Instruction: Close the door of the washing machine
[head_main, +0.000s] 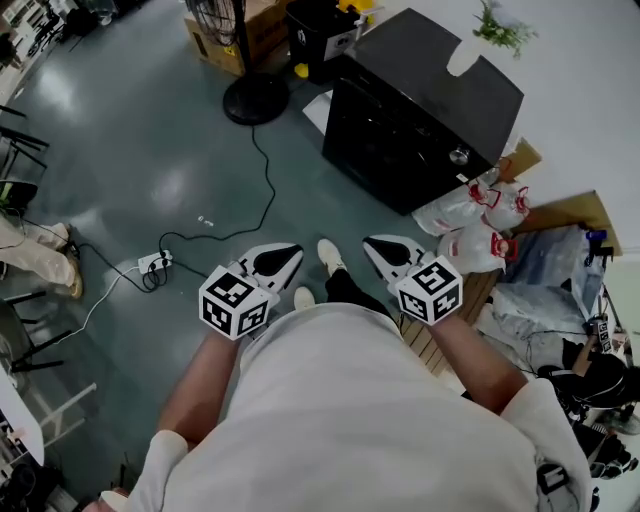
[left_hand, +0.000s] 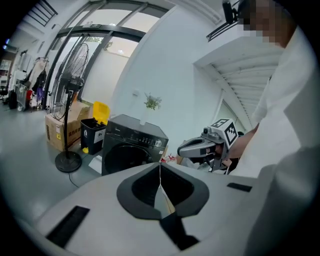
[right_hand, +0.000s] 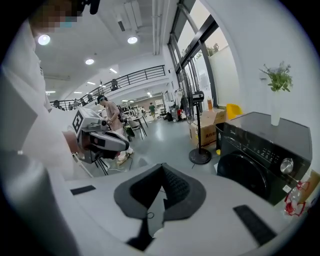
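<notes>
- Left hand-held gripper (head_main: 283, 258) was clenched, its jaws pressed together with nothing between them, held out in front of the person's body above the floor (head_main: 150, 170).
- Right hand-held gripper (head_main: 380, 248) was clenched and empty too, beside the left one, with the person's shoes (head_main: 328, 255) showing between the two in the head view.
- Both pointed toward the washing machine (head_main: 430, 90) and were well apart from it.
- That dark machine stood on the floor by the white wall, and its round door (right_hand: 247, 175) looked flush with the front.
- A white vase (head_main: 465, 60) with a green sprig stood on its top.
- White bags with red handles (head_main: 480, 215) lay just beside the machine.
- Farther off stood a pedestal fan (head_main: 255, 95), a black bin (head_main: 320, 35) and a cardboard box (head_main: 235, 45).
- A cable (head_main: 265, 190) ran across the floor to a power strip (head_main: 155, 263).
</notes>
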